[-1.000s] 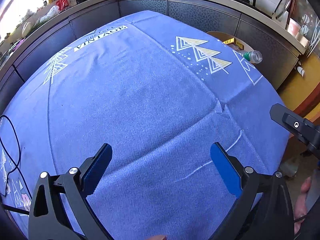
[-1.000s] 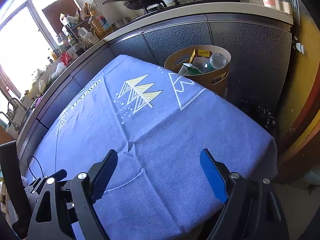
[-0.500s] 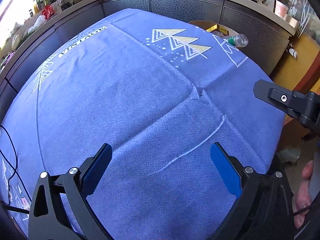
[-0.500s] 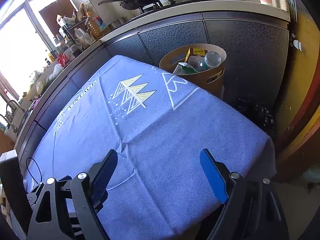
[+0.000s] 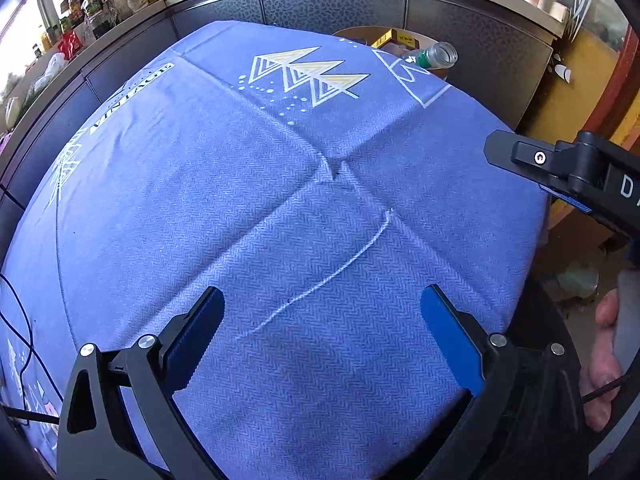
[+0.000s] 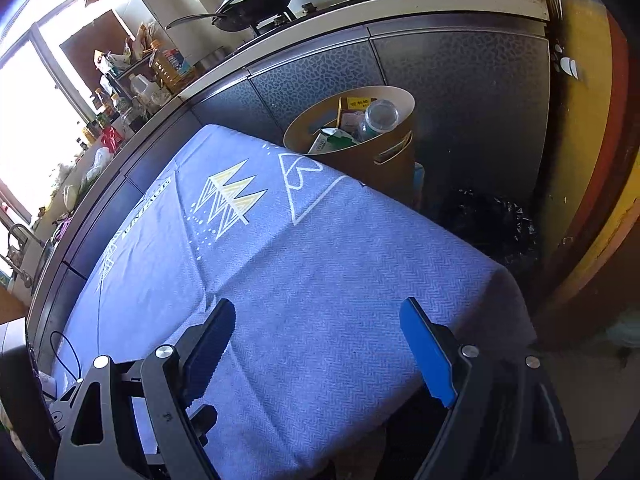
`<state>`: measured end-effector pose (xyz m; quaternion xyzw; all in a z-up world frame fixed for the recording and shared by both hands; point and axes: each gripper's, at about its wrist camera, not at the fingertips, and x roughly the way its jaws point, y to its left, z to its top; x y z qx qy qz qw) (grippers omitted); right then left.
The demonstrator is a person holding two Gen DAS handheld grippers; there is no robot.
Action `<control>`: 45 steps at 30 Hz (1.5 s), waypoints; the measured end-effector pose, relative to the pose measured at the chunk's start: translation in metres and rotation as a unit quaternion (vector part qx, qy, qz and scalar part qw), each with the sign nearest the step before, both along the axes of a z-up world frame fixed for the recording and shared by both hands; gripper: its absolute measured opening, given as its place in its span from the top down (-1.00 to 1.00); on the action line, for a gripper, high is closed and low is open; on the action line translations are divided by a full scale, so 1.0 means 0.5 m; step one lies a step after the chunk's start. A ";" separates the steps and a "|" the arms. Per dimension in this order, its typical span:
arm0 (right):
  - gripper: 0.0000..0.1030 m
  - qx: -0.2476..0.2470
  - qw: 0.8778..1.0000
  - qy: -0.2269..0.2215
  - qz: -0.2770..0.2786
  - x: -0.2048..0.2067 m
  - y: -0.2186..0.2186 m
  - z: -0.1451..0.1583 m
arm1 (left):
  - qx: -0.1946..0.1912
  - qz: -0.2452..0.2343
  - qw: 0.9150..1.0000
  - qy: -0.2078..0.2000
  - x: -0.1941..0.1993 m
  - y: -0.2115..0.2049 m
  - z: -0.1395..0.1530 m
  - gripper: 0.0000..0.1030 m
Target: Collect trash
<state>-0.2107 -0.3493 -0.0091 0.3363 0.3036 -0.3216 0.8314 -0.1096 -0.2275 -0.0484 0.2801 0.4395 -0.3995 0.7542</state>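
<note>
A brown round bin (image 6: 394,160) stands on the floor past the table's far corner. It holds a clear plastic bottle (image 6: 378,116), a carton and a yellow box. In the left wrist view the bottle (image 5: 434,55) and the bin's rim (image 5: 352,34) show beyond the table edge. My left gripper (image 5: 322,320) is open and empty above the blue tablecloth (image 5: 240,200). My right gripper (image 6: 320,336) is open and empty over the cloth's near right part (image 6: 320,272). It also shows at the right of the left wrist view (image 5: 552,160).
Dark kitchen cabinets (image 6: 440,68) run behind the table, with pans (image 6: 256,2) and bottles (image 6: 160,68) on the counter. A black cable (image 5: 20,320) lies at the cloth's left edge. A black rubbish bag (image 6: 488,220) lies on the floor right of the bin.
Both grippers have drawn back and shifted a little; the bin and the cloth's tree print sit further along in each view. Both stay open and empty.
</note>
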 end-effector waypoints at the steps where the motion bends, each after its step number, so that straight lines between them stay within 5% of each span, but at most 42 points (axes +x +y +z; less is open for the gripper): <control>1: -0.63 0.002 1.000 0.000 -0.002 -0.003 -0.002 -0.001 | 0.001 -0.001 1.000 -0.001 -0.002 -0.002 -0.001 -0.88; 14: -0.63 -0.006 1.000 -0.004 -0.003 -0.013 -0.001 0.001 | -0.001 0.006 1.000 -0.013 -0.003 0.001 0.006 -0.88; 19: -0.63 -0.045 0.999 -0.003 -0.003 -0.014 0.016 0.026 | -0.015 0.020 0.999 -0.030 0.014 0.006 0.027 -0.88; 23: -0.63 -0.085 0.996 -0.010 0.001 -0.020 0.038 0.071 | -0.055 0.039 0.995 -0.067 0.035 0.011 0.086 -0.88; 32: -0.69 -0.146 0.989 -0.037 -0.008 -0.066 0.089 0.172 | -0.162 0.039 0.972 -0.169 0.025 0.019 0.247 -0.88; 39: -0.78 -0.157 0.986 -0.057 -0.005 -0.076 0.105 0.199 | -0.204 0.029 0.961 -0.182 -0.001 0.020 0.304 -0.88; 45: -0.88 -0.164 0.984 -0.068 -0.010 -0.083 0.118 0.212 | -0.207 0.038 0.964 -0.160 -0.002 0.029 0.310 -0.88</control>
